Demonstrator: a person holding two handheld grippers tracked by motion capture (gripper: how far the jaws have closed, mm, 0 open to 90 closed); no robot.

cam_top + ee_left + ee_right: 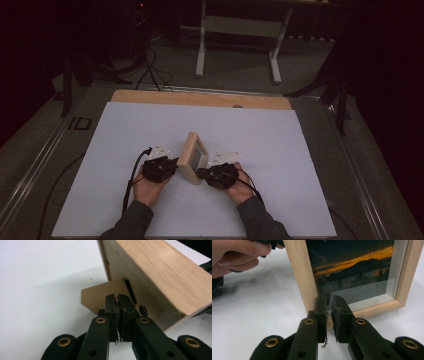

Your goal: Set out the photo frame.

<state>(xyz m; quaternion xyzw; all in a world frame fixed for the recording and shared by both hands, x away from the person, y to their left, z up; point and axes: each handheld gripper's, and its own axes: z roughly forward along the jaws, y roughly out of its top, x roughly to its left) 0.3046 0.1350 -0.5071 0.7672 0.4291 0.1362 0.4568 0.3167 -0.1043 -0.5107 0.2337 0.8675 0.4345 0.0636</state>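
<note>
A light wooden picture frame (191, 156) with a glazed front stands upright on the white sheet (260, 135) that covers the table, just below the centre of the high view, its glass face turned toward the right of the picture. The left gripper (172, 165) sits at the frame's left side and the right gripper (201, 173) at its lower right corner, each carried in a hand (148, 187) entering from the bottom edge. In the left gripper view the black jaws stand almost together, a thin slit between the pads, tips against a thin tan back stand flap (97, 296) that projects from the rear of the frame (160, 272) at centre; whether the flap's edge is pinched between the pads cannot be told. In the right gripper view the jaws stand narrowly apart at lower centre, a small gap visible between the pads, tips at the lower wooden rail of the frame (298, 272) just beside its corner; the pads do not visibly press on the wood. The glass in that view shows a dark sunset photograph (352, 267) with an orange band across the top. The other hand (234, 255) appears at the upper left of that view, behind the frame's upright edge. A strip of bare wooden tabletop (200, 98) shows along the far edge of the sheet.
</note>
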